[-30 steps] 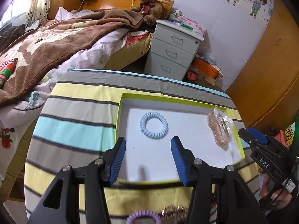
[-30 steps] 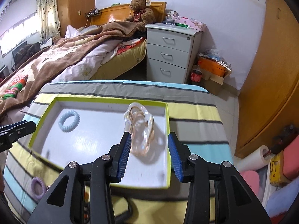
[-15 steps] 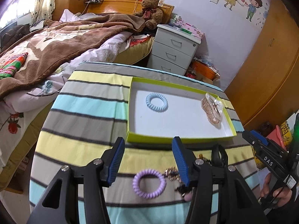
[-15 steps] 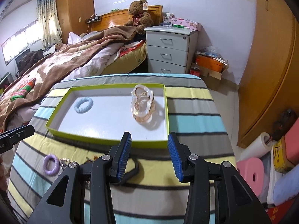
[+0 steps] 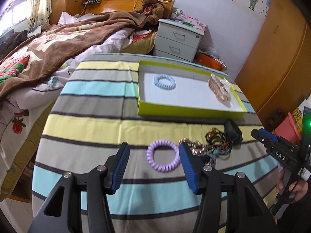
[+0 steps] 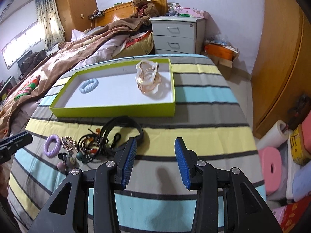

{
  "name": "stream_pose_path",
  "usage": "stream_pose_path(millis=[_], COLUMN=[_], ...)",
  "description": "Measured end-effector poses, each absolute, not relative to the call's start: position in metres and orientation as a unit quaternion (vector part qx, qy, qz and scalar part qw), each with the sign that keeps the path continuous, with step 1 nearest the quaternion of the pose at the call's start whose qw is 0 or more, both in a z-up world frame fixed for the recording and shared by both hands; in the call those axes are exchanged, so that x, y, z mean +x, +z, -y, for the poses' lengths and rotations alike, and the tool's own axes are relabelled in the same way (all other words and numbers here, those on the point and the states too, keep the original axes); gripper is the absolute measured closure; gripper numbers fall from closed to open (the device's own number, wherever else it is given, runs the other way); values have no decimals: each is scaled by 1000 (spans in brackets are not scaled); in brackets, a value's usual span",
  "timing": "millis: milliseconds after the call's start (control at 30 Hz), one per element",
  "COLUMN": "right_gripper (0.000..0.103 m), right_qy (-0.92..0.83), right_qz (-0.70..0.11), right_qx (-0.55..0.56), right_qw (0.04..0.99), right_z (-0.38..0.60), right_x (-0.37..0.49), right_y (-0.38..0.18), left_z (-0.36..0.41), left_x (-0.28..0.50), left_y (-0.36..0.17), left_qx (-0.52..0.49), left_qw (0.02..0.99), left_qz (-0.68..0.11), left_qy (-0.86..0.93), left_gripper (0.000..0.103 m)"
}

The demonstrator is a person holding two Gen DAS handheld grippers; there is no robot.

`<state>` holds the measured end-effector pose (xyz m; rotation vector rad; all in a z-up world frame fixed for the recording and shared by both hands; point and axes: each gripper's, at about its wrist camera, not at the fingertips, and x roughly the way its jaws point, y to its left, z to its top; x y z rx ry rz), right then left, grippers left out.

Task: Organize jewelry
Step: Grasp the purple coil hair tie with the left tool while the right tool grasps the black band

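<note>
A green-rimmed white tray (image 5: 186, 110) (image 6: 116, 110) sits on the striped table. In it lie a light blue spiral hair tie (image 5: 164, 81) (image 6: 89, 85) and a clear amber hair claw (image 5: 219, 88) (image 6: 148, 77). In front of the tray lie a purple spiral hair tie (image 5: 163, 158) (image 6: 52, 143), a tangle of beaded jewelry (image 5: 211, 147) (image 6: 85, 147) and a black headband (image 6: 124, 132). My left gripper (image 5: 154, 164) is open and empty, with the purple tie between its fingertips. My right gripper (image 6: 155, 160) is open and empty above bare cloth, right of the headband.
A bed with a brown blanket (image 5: 48, 44) lies to the left. A grey nightstand (image 6: 176, 35) and a teddy bear (image 6: 142, 7) stand behind the table. A wooden wardrobe (image 6: 281, 58) and stacked boxes (image 6: 291, 155) are at the right.
Both grippers have pulled back from the tray toward the table's near side. The purple tie and jewelry pile have come into view. Both jaws have stayed open.
</note>
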<state>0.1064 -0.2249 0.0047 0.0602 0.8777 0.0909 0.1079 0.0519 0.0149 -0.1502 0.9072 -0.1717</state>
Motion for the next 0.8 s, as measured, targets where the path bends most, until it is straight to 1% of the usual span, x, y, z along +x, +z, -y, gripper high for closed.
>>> stream_pose_path(millis=[167, 233, 333, 633, 800], right_gripper=[61, 57, 57, 57, 57], right_qy=[53, 58, 61, 90, 89], right_qz=[-425, -430, -440, -472, -481], right_qx=[43, 45, 45, -5, -10], right_qw=[903, 900, 895, 877, 872], right_z=[223, 222, 219, 203, 203], right_x=[112, 120, 134, 157, 161], right_y=[-1, -3, -7, -18, -21], left_z=[-55, -55, -55, -59, -59], left_x=[107, 108, 111, 114, 115], left_y=[3, 0, -6, -15, -18], left_qx=[-87, -87, -87, -93, -89], left_qw=[885, 883, 879, 873, 870], left_qz=[-450, -455, -462, -473, -479], left_qy=[-82, -80, -82, -74, -74], left_gripper=[48, 47, 45, 45, 45])
